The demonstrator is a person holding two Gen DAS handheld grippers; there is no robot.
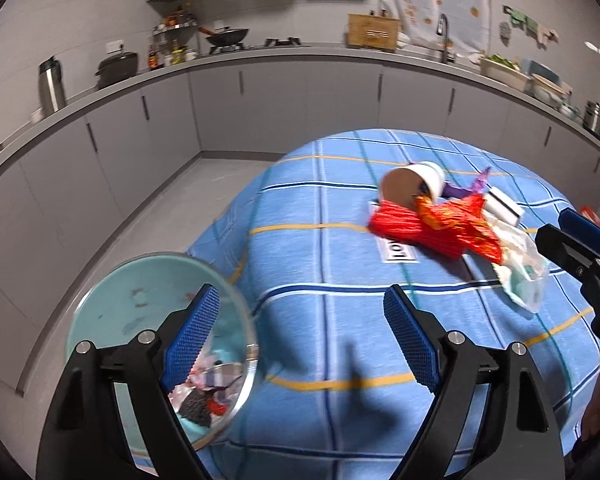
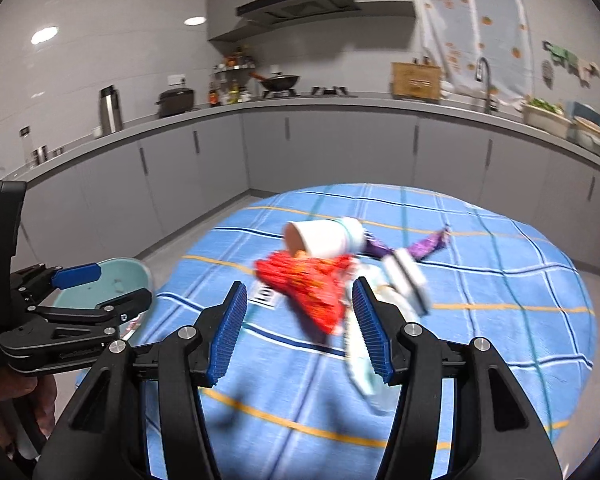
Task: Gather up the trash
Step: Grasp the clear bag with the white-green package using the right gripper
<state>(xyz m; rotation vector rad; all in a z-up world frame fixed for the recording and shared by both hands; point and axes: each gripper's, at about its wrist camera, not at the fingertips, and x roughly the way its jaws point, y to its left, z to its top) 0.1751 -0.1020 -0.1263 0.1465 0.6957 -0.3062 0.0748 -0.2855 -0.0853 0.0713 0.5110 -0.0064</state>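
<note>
On the blue checked tablecloth [image 1: 320, 200] lies a heap of trash: a tipped paper cup [image 1: 412, 188], a red-orange wrapper [image 1: 428, 228], a purple wrapper [image 1: 478, 182], a small white box [image 1: 504, 204] and a clear plastic bag [image 1: 522, 276]. My left gripper [image 1: 300, 340] is open and empty near the table's left edge, its left finger in front of a pale teal bin [image 1: 140, 304] holding wrappers. My right gripper [image 2: 300, 332] is open, short of the red-orange wrapper [image 2: 308, 284] and cup [image 2: 324, 236]. The plastic bag [image 2: 360, 364] lies by its right finger.
The bin [image 2: 100, 284] stands on the floor left of the table, behind the left gripper [image 2: 112, 290]. The right gripper [image 1: 568, 236] enters the left wrist view at the right edge. Grey kitchen cabinets [image 1: 284, 100] and a cluttered counter run along the far walls.
</note>
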